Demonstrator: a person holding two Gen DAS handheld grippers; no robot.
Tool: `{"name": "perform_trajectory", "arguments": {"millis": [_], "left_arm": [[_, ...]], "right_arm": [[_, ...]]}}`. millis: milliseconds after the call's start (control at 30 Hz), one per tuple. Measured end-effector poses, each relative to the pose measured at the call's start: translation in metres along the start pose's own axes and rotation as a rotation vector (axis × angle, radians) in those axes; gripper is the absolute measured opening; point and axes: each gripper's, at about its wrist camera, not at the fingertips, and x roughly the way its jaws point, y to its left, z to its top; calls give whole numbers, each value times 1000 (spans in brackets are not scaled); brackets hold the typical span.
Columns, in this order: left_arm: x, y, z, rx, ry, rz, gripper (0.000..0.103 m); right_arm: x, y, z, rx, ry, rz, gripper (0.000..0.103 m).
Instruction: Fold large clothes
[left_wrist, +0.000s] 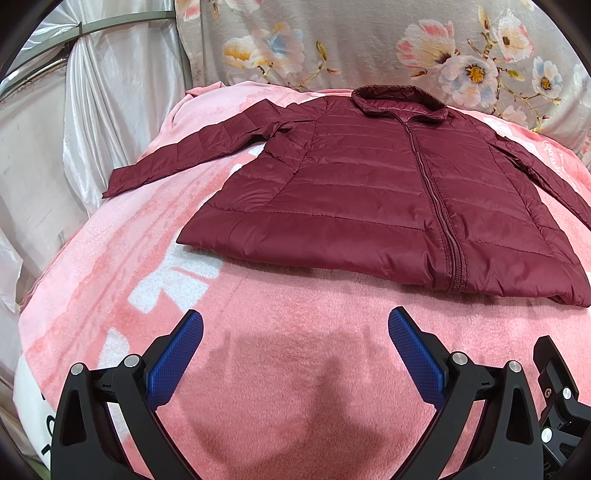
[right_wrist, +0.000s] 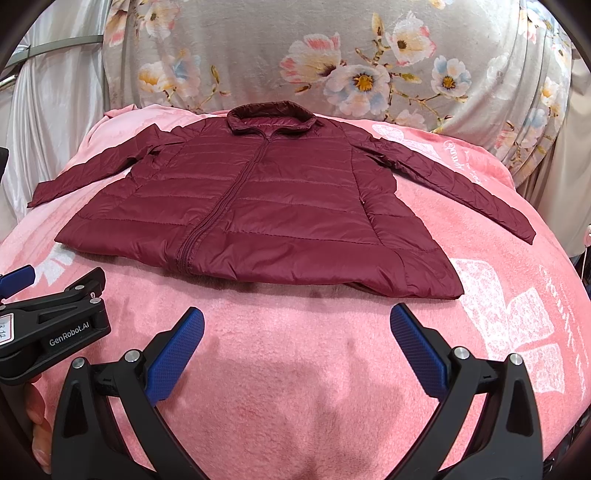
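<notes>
A dark red quilted jacket (left_wrist: 369, 192) (right_wrist: 251, 206) lies flat and zipped on a pink blanket (left_wrist: 288, 369) (right_wrist: 295, 369), collar at the far side, both sleeves spread outward. My left gripper (left_wrist: 295, 321) hovers open over bare blanket just short of the jacket's hem, nothing between its blue pads (left_wrist: 177, 354). My right gripper (right_wrist: 297, 321) is also open, a little before the hem's right half, empty. In the right wrist view the left gripper's black body (right_wrist: 55, 325) shows at the left edge, with a hand (right_wrist: 37, 424) below it.
A grey floral cloth (left_wrist: 369, 44) (right_wrist: 295, 55) rises behind the blanket. White satin drapery (left_wrist: 103, 110) and a metal bar (left_wrist: 110, 26) stand at the left. The blanket's white printed pattern (right_wrist: 517, 325) covers its right side. The right gripper's black body (left_wrist: 561, 402) shows at the left wrist view's right edge.
</notes>
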Motion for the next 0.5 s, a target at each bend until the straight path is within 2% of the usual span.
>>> {"name": "perform_trajectory", "arguments": {"millis": [500], "left_arm": [[1, 0, -1, 2, 1, -1, 98]], "right_arm": [[7, 4, -5, -1, 13, 4, 98]]}}
